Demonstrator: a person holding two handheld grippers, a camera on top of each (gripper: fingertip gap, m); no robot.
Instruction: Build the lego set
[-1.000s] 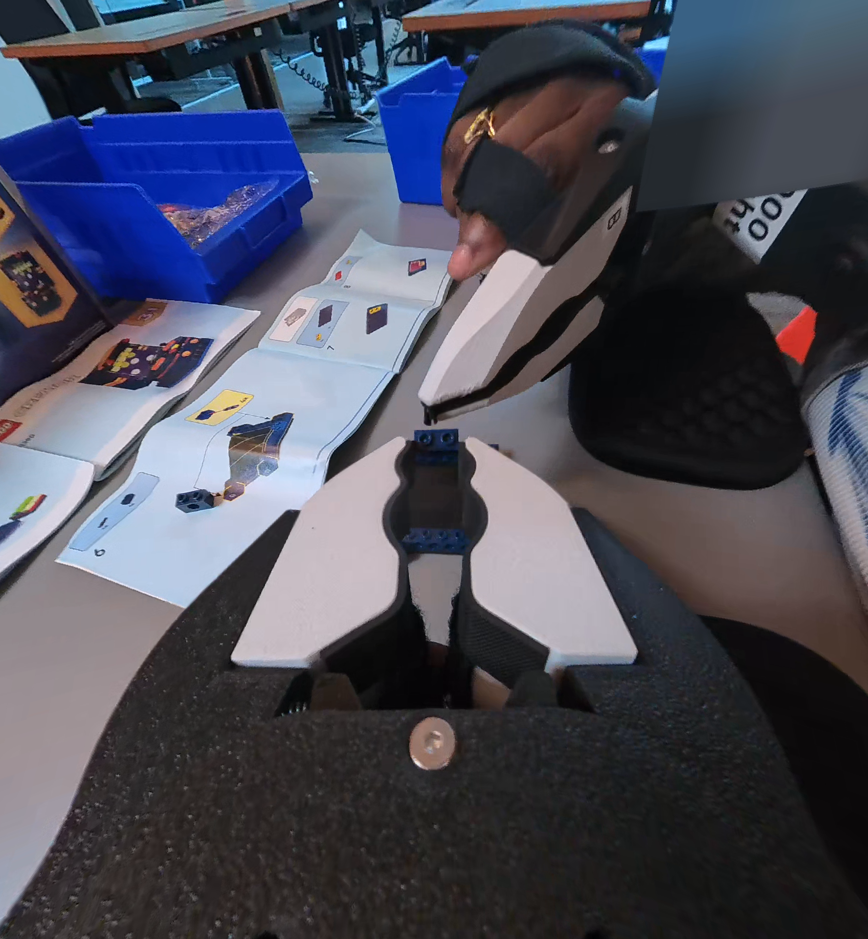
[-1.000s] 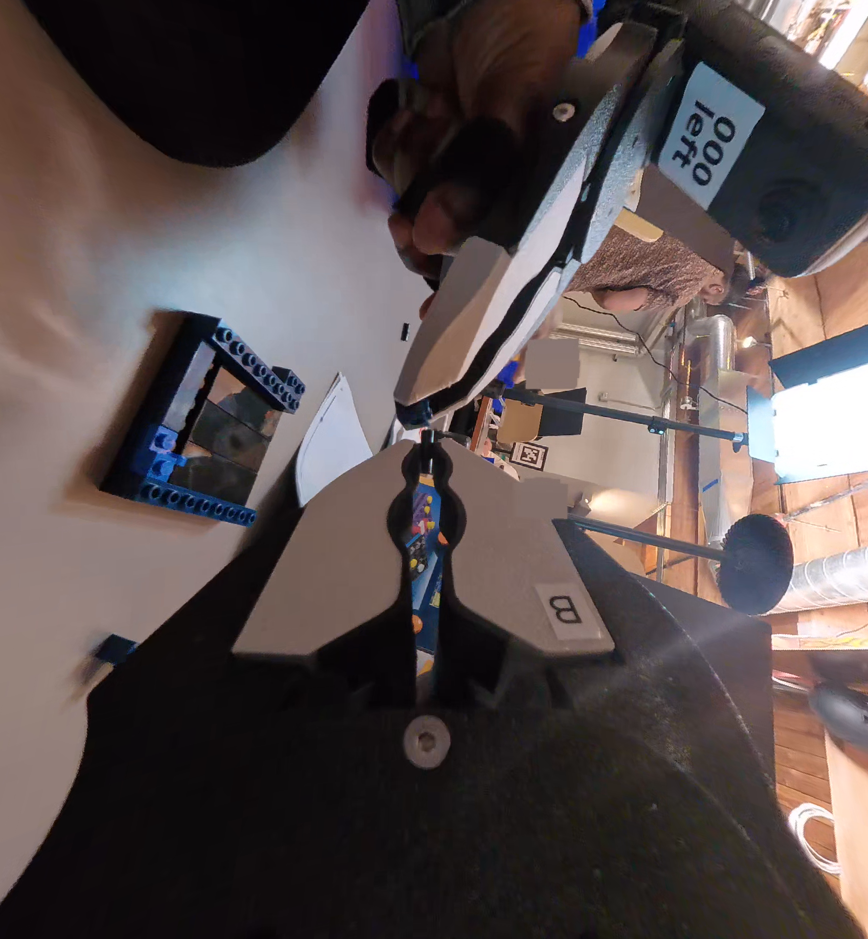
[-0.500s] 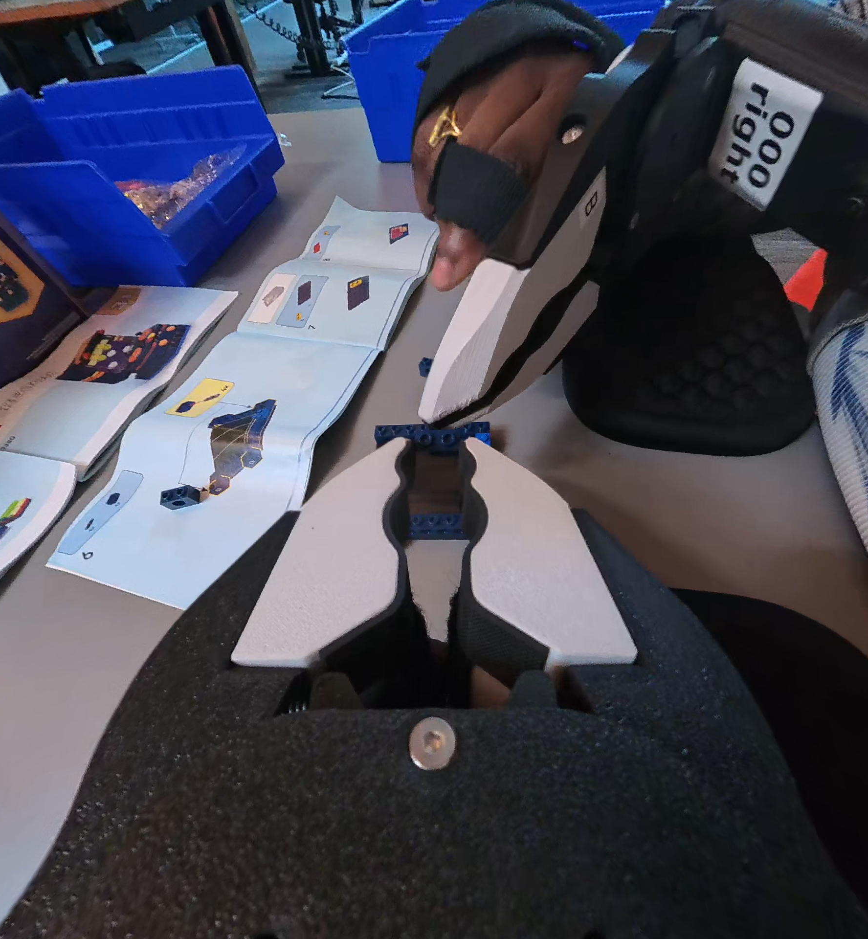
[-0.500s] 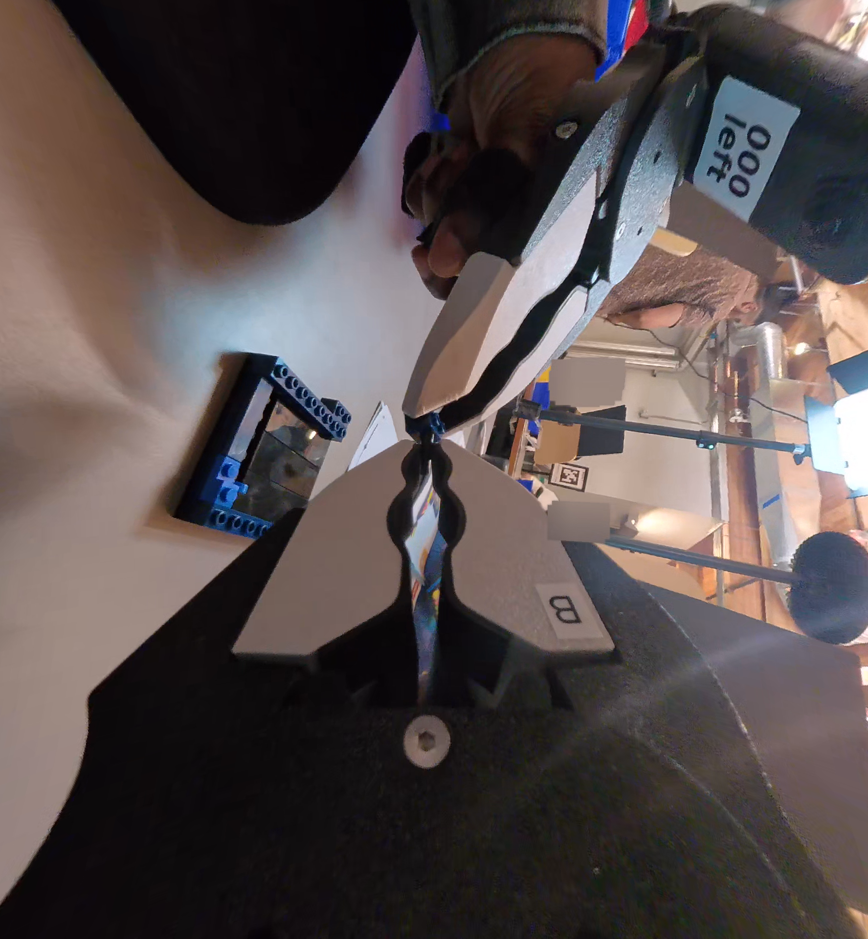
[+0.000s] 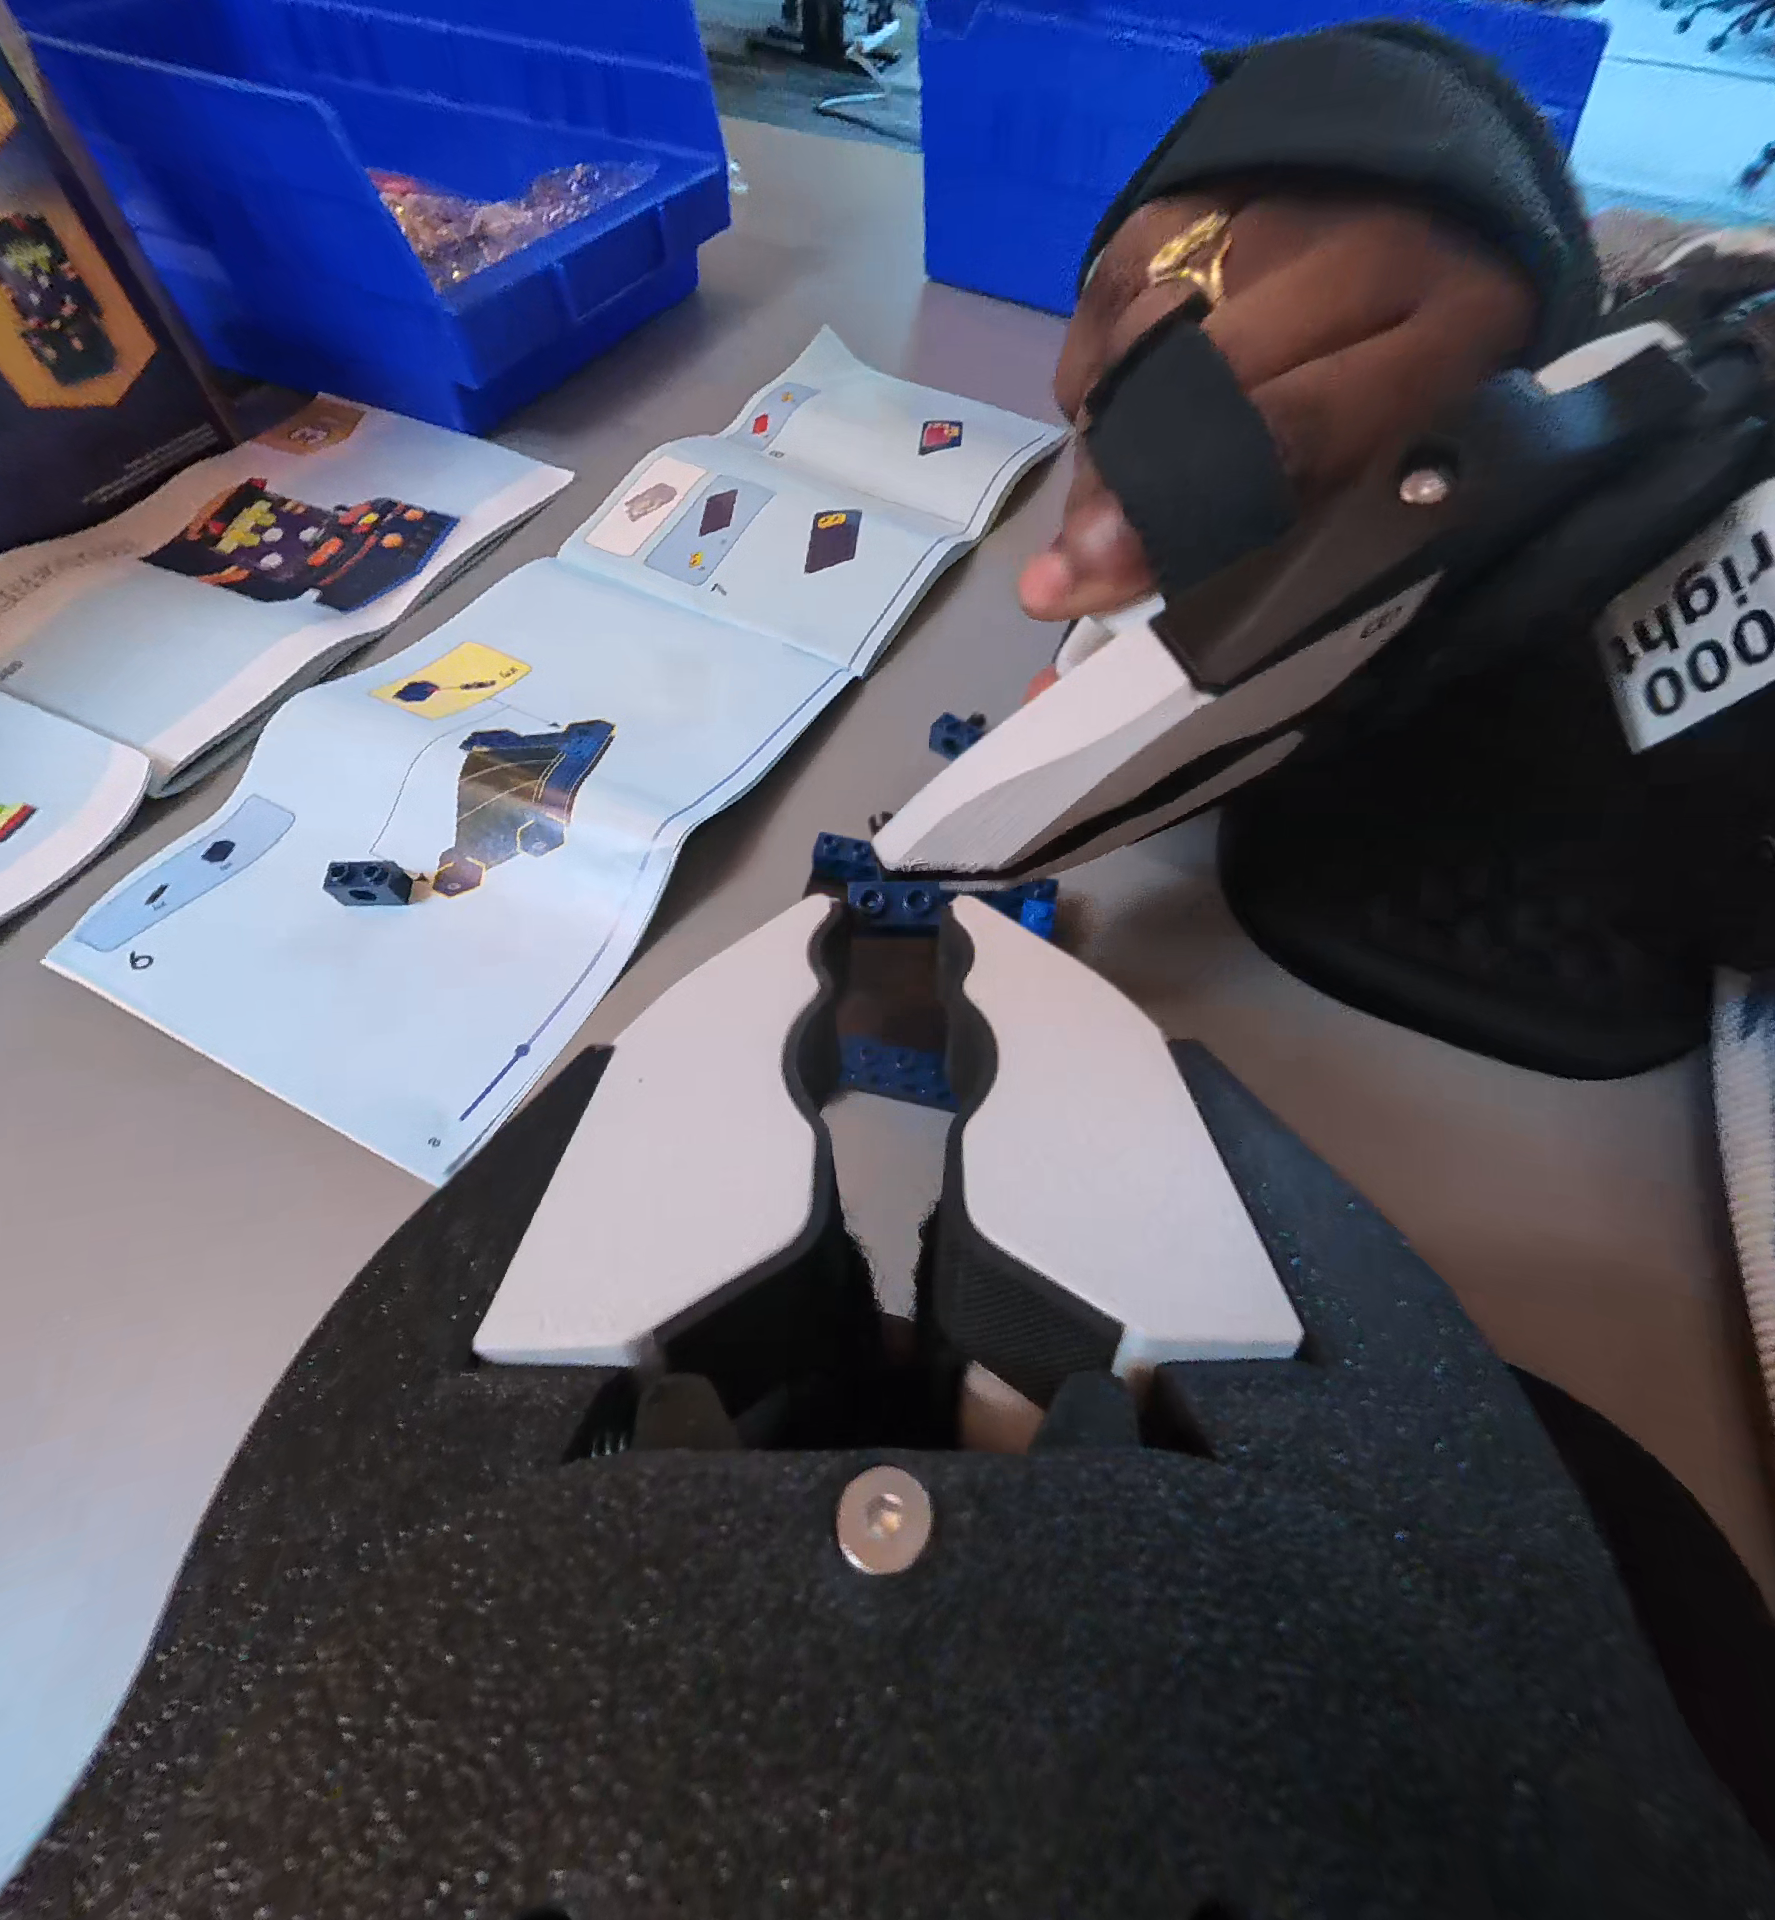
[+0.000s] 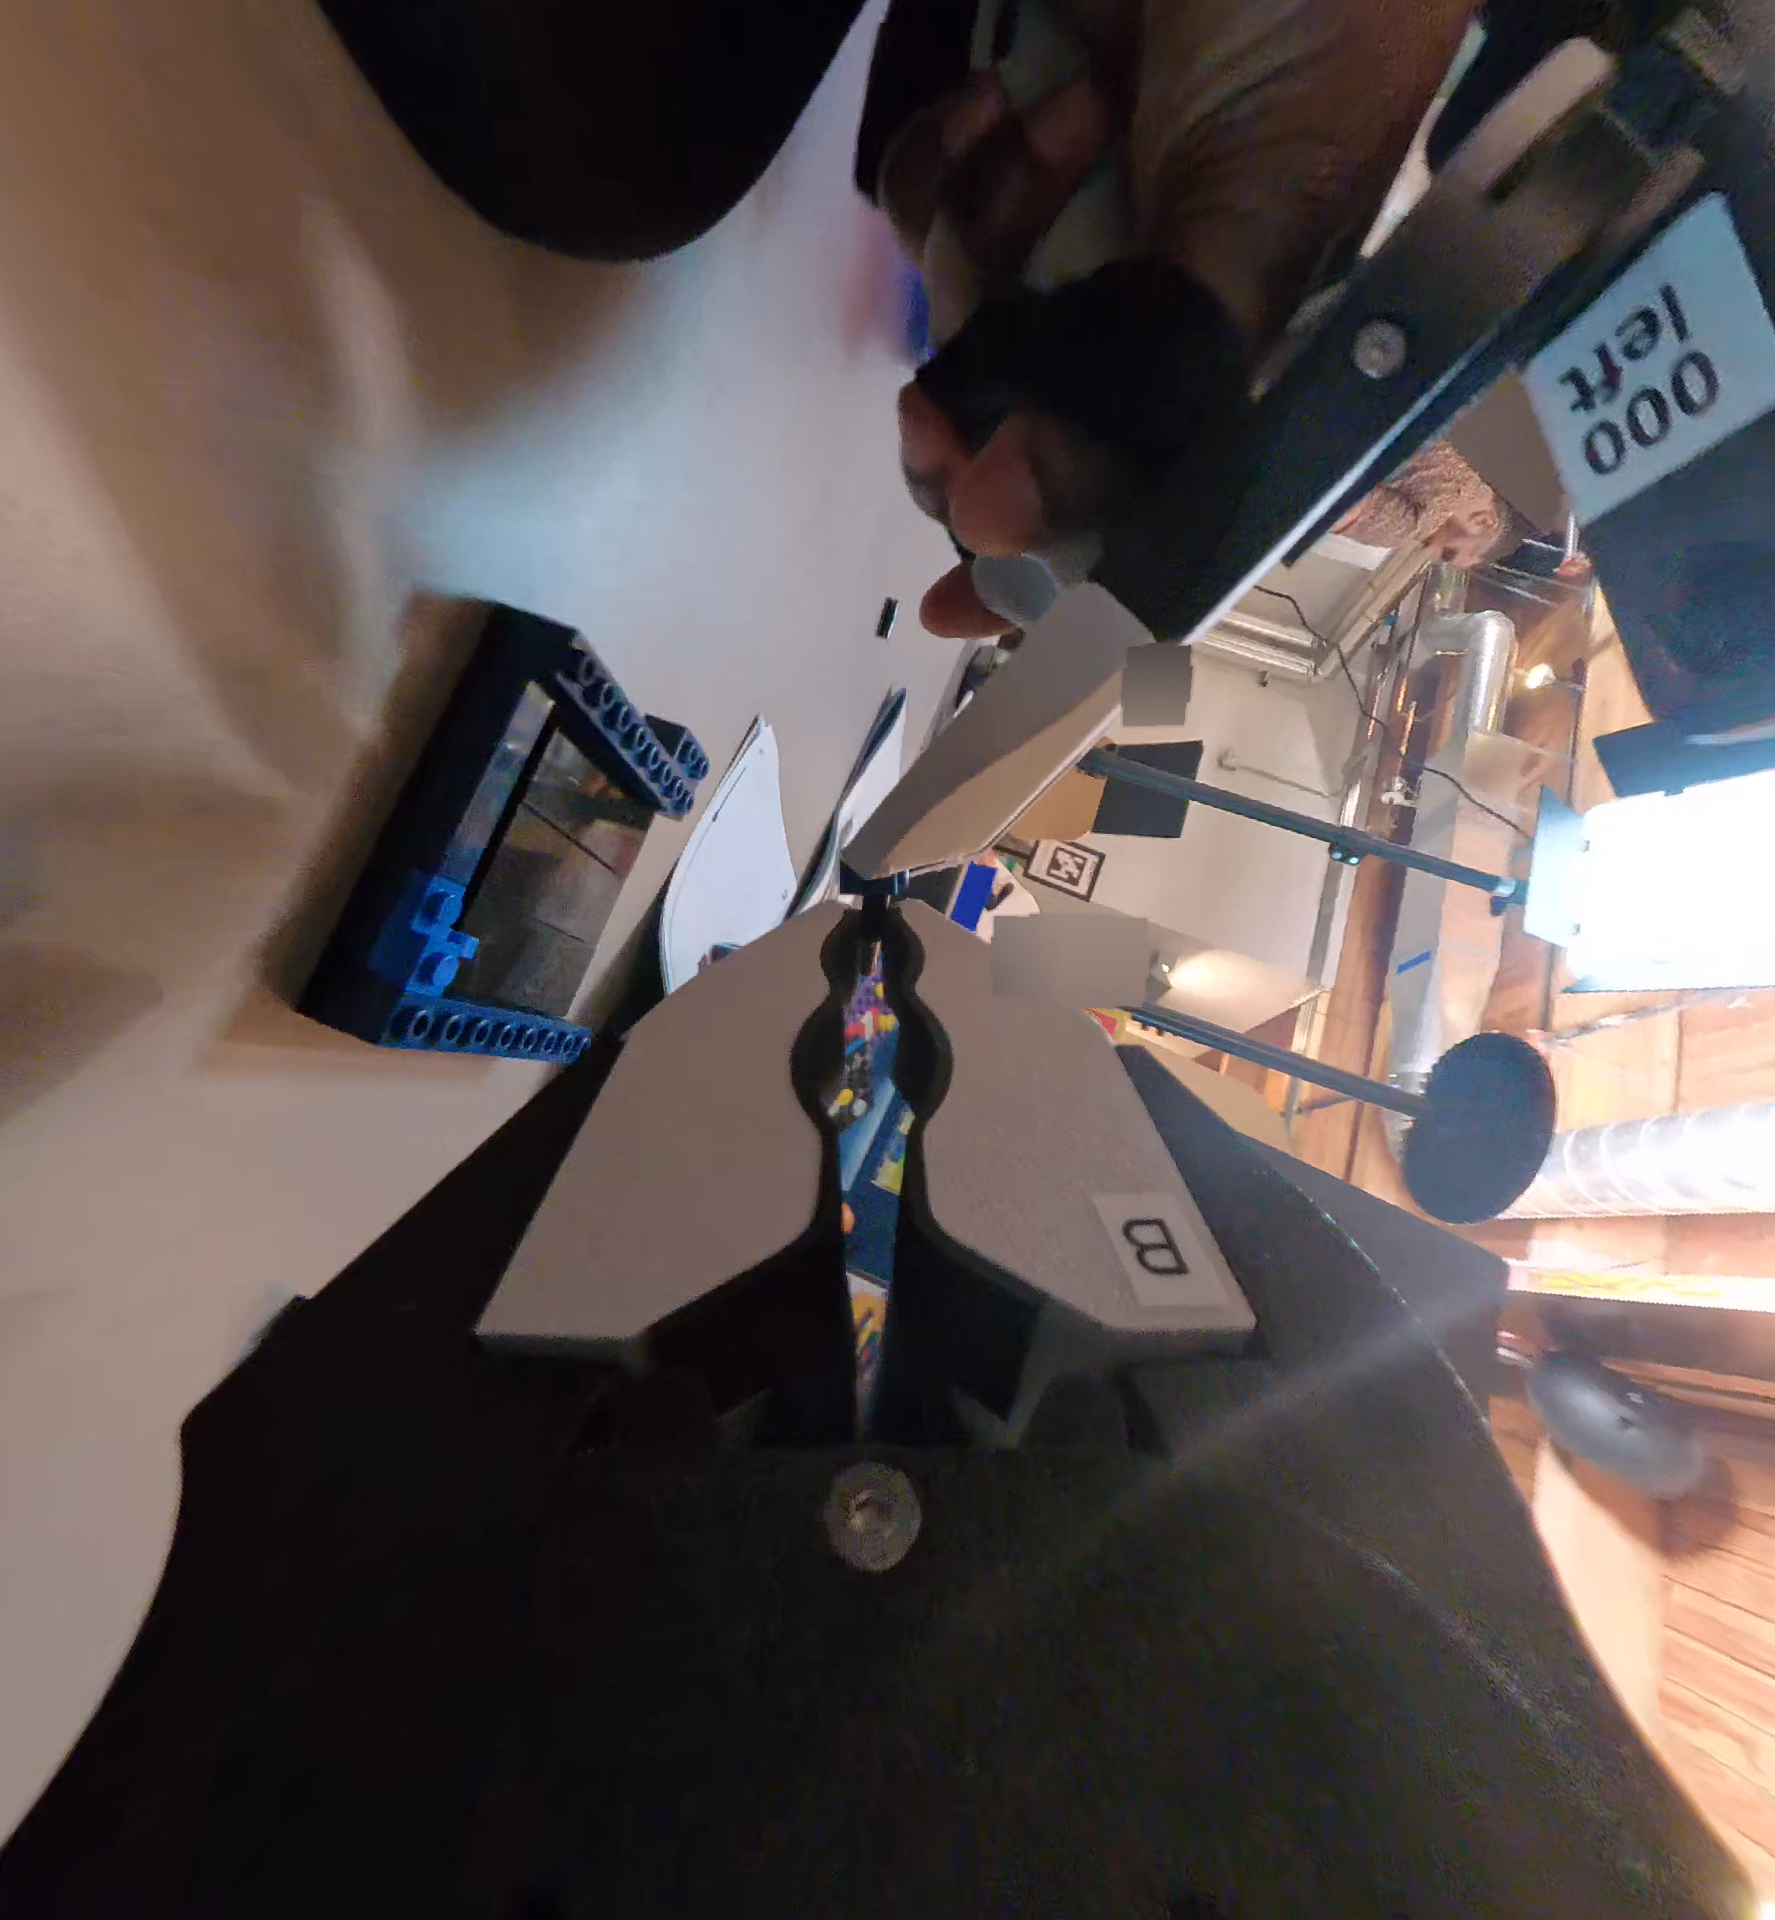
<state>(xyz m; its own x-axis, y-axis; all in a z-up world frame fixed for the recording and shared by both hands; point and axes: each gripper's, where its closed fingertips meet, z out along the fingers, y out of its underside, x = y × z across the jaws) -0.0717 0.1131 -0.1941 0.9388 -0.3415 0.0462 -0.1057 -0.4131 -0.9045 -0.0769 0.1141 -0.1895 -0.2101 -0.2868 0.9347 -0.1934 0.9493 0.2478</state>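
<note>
- Brick (image 5: 898, 902), small dark-blue with two studs, is being pinched across its short sides at the tips of the left gripper (image 5: 893, 914), jaws parted only by the brick's width; it is being held just above the table (image 5: 239, 1299).
- Right gripper (image 5: 950, 868) is being pressed in from the side, jaws almost closed; a thin dark part (image 6: 870, 902) seems to be clamped at its tips, touching the held brick.
- Blue frame assembly (image 6: 509, 862), studded beams around a glossy dark panel, is lying flat under both grippers.
- Open instruction booklet (image 5: 509, 790), glossy paper, is being kept nearby.
</note>
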